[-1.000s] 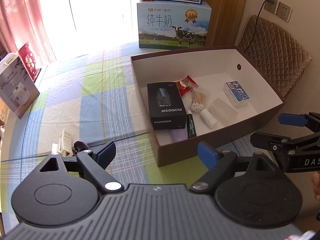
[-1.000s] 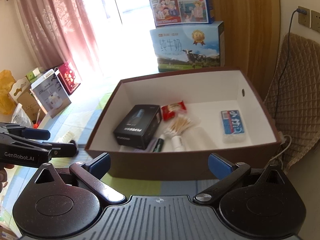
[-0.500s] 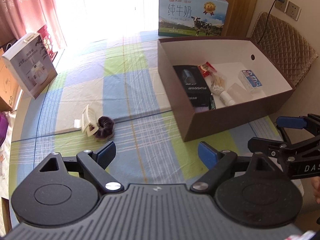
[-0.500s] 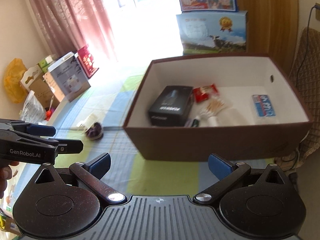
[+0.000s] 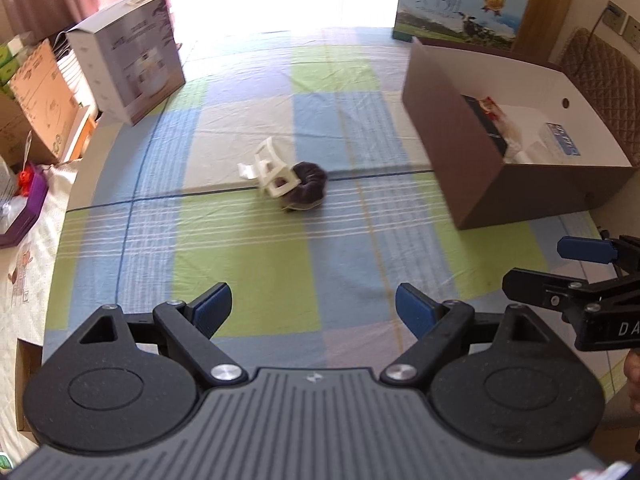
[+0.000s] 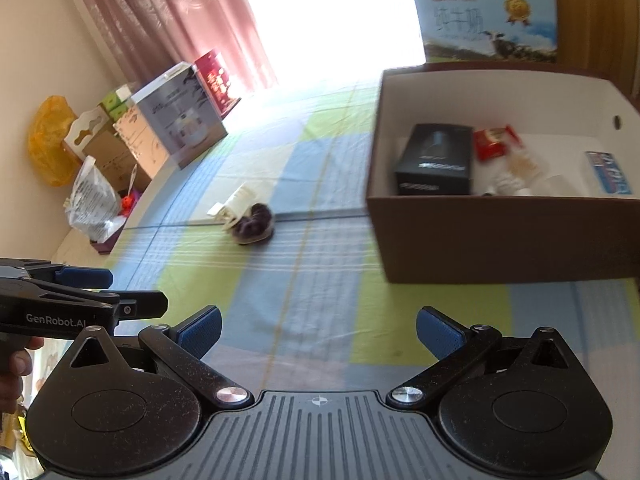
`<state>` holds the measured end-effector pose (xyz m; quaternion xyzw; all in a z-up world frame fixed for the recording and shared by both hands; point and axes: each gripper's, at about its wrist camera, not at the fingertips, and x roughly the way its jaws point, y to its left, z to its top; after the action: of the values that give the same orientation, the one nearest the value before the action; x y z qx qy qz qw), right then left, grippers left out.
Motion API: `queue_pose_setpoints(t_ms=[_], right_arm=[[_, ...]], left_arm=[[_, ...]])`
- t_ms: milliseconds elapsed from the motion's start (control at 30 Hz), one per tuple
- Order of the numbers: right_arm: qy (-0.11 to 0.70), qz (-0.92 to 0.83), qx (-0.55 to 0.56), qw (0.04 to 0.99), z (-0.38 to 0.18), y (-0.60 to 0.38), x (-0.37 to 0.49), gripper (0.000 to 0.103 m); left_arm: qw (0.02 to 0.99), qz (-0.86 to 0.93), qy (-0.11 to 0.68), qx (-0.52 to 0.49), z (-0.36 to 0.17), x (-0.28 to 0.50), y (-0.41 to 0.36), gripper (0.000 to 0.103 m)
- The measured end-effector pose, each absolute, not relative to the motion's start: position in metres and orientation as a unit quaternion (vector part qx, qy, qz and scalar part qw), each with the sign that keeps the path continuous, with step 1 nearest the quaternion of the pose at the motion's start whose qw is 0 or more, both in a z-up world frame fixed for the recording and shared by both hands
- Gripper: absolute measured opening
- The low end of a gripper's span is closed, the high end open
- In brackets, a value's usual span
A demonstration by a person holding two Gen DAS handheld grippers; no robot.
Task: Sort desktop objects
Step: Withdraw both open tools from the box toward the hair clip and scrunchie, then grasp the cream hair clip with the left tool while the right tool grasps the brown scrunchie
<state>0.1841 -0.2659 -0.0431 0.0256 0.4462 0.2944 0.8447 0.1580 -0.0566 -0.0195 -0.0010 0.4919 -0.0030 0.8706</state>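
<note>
At the far left of the checked tablecloth (image 5: 248,264), a white carton (image 5: 128,56) stands near the cardboard boxes by the pink curtain (image 6: 176,20). The left gripper (image 5: 314,308) hangs above the cloth with its blue-padded fingers spread wide and nothing between them. Ahead of it, near the middle of the table, a cream hair clip (image 5: 270,172) lies touching a dark scrunchie (image 5: 306,190) (the clip on the scrunchie's left, tilted against it). Farther right sits the brown box (image 5: 460,160), open-topped, well apart from the clip and scrunchie; inside it are a black carton (image 6: 434,160), a red packet (image 6: 494,142), a blue-and-white pack (image 6: 608,172) and some pale items too blurred to name. The right gripper (image 6: 318,332) hovers in front of the box, fingers likewise wide apart and empty. Behind the box stands a milk carton (image 6: 488,24).
</note>
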Motion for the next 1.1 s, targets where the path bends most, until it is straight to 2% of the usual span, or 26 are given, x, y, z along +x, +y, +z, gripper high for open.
queue_pose_setpoints(t_ms=[267, 333, 533, 600, 800, 900, 1100], right_arm=[[0.438, 0.284, 0.023, 0.853, -0.060, -0.217, 0.189, 0.100], [0.436, 0.279, 0.018, 0.855, -0.064, -0.206, 0.194, 0.097], [0.425, 0.273, 0.023, 0.862, -0.073, -0.181, 0.213, 0.074], [0.423, 0.276, 0.024, 0.863, -0.076, -0.173, 0.220, 0.063], [0.419, 0.280, 0.019, 0.863, -0.088, -0.149, 0.242, 0.039], [0.422, 0.279, 0.024, 0.862, -0.096, -0.141, 0.254, 0.035], [0.429, 0.275, 0.041, 0.860, -0.106, -0.133, 0.273, 0.035]], left_arm=[[0.871, 0.011, 0.491, -0.016, -0.028, 0.171, -0.016, 0.087], [0.870, 0.015, 0.493, -0.021, -0.033, 0.179, -0.006, 0.086], [0.870, 0.017, 0.491, -0.036, -0.040, 0.205, 0.015, 0.086], [0.871, 0.017, 0.490, -0.038, -0.042, 0.214, 0.019, 0.086], [0.871, 0.013, 0.489, -0.041, -0.047, 0.240, 0.027, 0.086], [0.869, 0.008, 0.492, -0.045, -0.053, 0.255, 0.028, 0.086], [0.863, 0.000, 0.502, -0.055, -0.066, 0.287, 0.026, 0.086]])
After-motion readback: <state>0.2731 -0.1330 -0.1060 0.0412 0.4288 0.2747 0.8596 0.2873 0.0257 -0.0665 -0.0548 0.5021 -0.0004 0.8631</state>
